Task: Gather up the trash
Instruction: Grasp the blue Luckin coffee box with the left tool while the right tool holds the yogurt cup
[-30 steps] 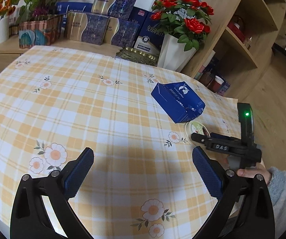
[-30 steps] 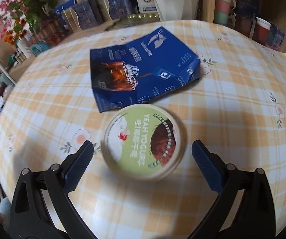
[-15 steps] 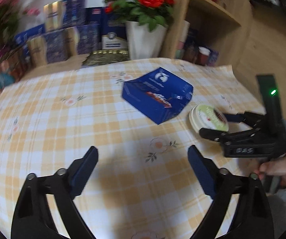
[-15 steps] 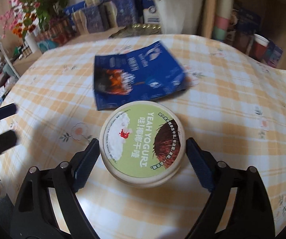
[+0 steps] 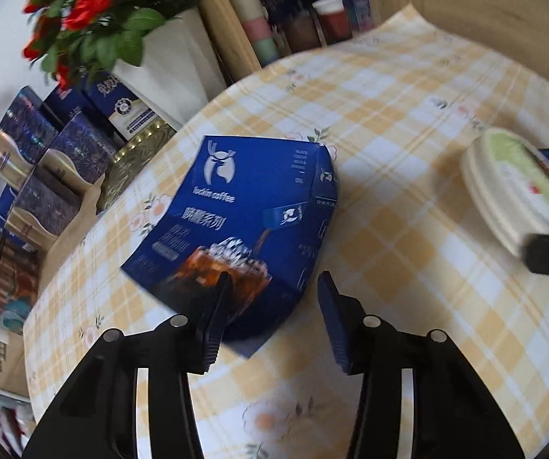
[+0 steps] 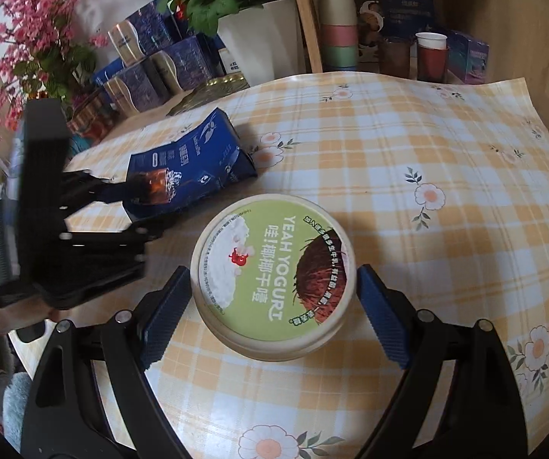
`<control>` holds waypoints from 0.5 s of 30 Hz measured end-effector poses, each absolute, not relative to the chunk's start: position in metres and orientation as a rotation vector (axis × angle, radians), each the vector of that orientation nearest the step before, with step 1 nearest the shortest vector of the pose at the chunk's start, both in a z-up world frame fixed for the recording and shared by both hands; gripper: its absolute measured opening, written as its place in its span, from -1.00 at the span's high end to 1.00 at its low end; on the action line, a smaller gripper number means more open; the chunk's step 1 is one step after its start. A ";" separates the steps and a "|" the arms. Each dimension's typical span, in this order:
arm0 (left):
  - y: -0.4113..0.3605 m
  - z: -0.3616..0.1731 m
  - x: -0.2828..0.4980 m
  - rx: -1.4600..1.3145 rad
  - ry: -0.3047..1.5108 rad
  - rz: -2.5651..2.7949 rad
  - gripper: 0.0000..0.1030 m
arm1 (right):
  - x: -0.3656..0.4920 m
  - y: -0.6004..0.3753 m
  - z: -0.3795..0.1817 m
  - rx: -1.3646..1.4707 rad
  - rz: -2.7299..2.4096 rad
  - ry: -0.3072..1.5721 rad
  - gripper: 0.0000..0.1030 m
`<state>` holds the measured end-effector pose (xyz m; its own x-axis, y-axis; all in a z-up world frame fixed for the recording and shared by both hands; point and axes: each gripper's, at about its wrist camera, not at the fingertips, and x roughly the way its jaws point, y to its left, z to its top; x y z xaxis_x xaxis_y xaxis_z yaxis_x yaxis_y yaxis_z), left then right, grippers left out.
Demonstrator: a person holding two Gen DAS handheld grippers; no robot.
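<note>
A crumpled blue coffee box (image 5: 251, 222) lies on the checked tablecloth; it also shows in the right wrist view (image 6: 186, 176). My left gripper (image 5: 272, 315) is open, its jaws around the box's near corner, one pad (image 5: 215, 313) against the box. A round yoghurt tub with a green lid (image 6: 274, 275) sits between the pads of my right gripper (image 6: 272, 308); the pads are close to or just touching its sides. The tub also shows at the right of the left wrist view (image 5: 519, 195).
A white pot of red roses (image 6: 259, 34), blue gift boxes (image 6: 152, 61) and a gold tray (image 6: 209, 90) stand along the table's back edge. A wooden shelf holds stacked cups (image 6: 337, 23) and small boxes. The tablecloth edge (image 6: 531, 88) ends at the right.
My left gripper has swung right and moved forward onto the blue box, its jaws narrowing. My right gripper has closed in around the yoghurt tub.
</note>
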<state>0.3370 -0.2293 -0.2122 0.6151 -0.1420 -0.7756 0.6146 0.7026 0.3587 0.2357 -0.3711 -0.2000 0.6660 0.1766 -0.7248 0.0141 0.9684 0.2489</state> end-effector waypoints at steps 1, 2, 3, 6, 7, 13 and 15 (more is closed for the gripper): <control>-0.234 -0.216 0.339 0.683 0.796 -0.461 0.11 | 0.236 -0.372 -0.200 0.246 0.096 0.835 -0.67; -0.237 -0.219 0.341 0.701 0.798 -0.453 0.11 | 0.235 -0.372 -0.199 0.250 0.100 0.830 -0.67; -0.241 -0.221 0.343 0.714 0.802 -0.447 0.11 | 0.236 -0.372 -0.199 0.253 0.103 0.827 -0.67; -0.244 -0.223 0.348 0.727 0.813 -0.428 0.11 | 0.236 -0.374 -0.200 0.269 0.114 0.821 -0.67; -0.245 -0.223 0.349 0.721 0.823 -0.422 0.11 | 0.236 -0.375 -0.200 0.272 0.116 0.820 -0.67; -0.255 -0.224 0.356 0.742 0.836 -0.432 0.63 | 0.236 -0.376 -0.203 0.279 0.122 0.821 -0.67; -0.256 -0.223 0.354 0.751 0.825 -0.435 0.67 | 0.236 -0.376 -0.203 0.282 0.124 0.820 -0.67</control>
